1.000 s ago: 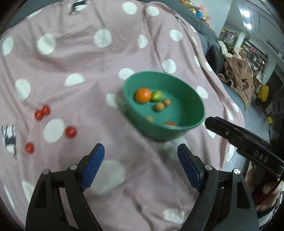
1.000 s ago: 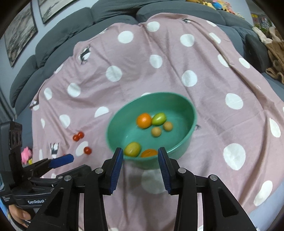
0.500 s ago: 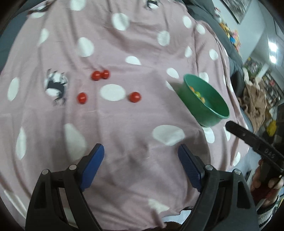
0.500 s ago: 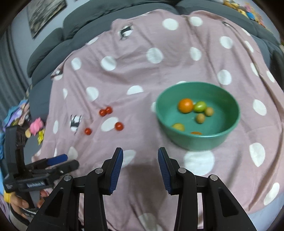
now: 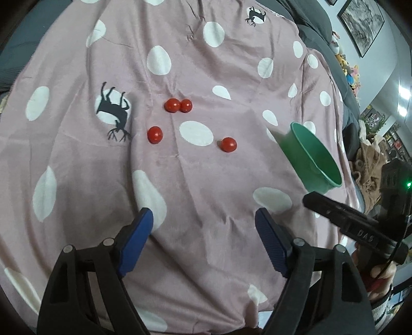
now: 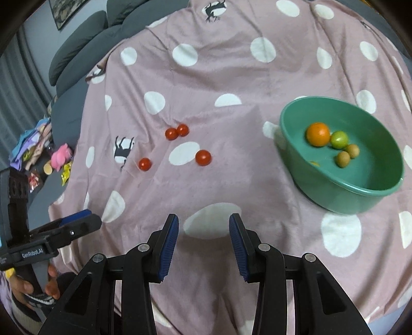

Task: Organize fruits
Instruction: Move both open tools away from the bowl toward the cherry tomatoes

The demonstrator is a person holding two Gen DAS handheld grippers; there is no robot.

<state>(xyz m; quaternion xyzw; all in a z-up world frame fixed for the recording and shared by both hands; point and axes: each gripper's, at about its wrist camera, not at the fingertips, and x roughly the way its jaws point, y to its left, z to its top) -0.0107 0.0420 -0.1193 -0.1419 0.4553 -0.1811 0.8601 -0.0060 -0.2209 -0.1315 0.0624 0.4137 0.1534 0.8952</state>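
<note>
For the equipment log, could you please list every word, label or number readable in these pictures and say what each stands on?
"GenRobot.AI": white lettering on the black body of the left claw, seen in the right wrist view.
"DAS": as far as it reads, pale letters on the black body of the right claw, seen in the left wrist view.
Small packets on the floor: print too small to read.
Framed picture: no legible text.
</note>
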